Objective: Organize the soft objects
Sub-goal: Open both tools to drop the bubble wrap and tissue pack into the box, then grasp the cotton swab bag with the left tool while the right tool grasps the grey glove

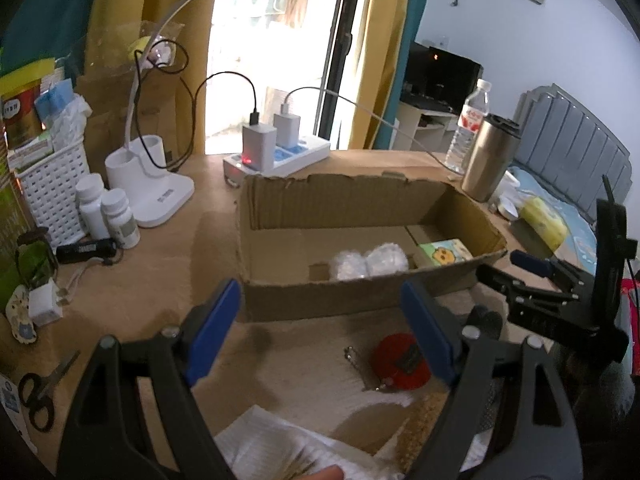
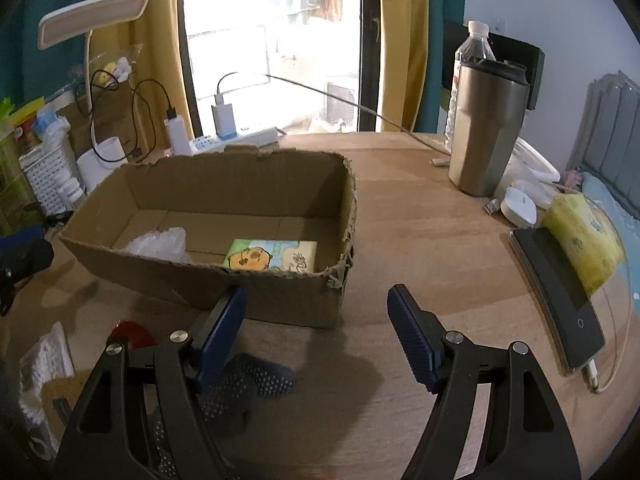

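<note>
An open cardboard box (image 1: 352,204) (image 2: 280,300) stands on the wooden table. Inside lie a white crinkly plastic bundle (image 1: 370,261) (image 2: 160,243) and a green cartoon tissue pack (image 1: 444,252) (image 2: 272,256). My left gripper (image 1: 320,328) is open and empty, just before the box's near wall, above a white cloth (image 1: 280,432) and a red round pouch with keys (image 1: 400,362). My right gripper (image 2: 316,320) is open and empty, near the box's front right corner; it also shows in the left wrist view (image 1: 532,276). A dark dotted glove (image 2: 256,380) lies under its left finger.
A steel tumbler (image 2: 484,128), water bottle (image 1: 468,124), yellow tissue pack (image 2: 580,240) and phone (image 2: 560,300) sit at the right. A power strip with chargers (image 1: 276,152), lamp base (image 1: 152,188), pill bottles (image 1: 108,212), white basket (image 1: 52,184) and scissors (image 1: 40,392) sit at the left.
</note>
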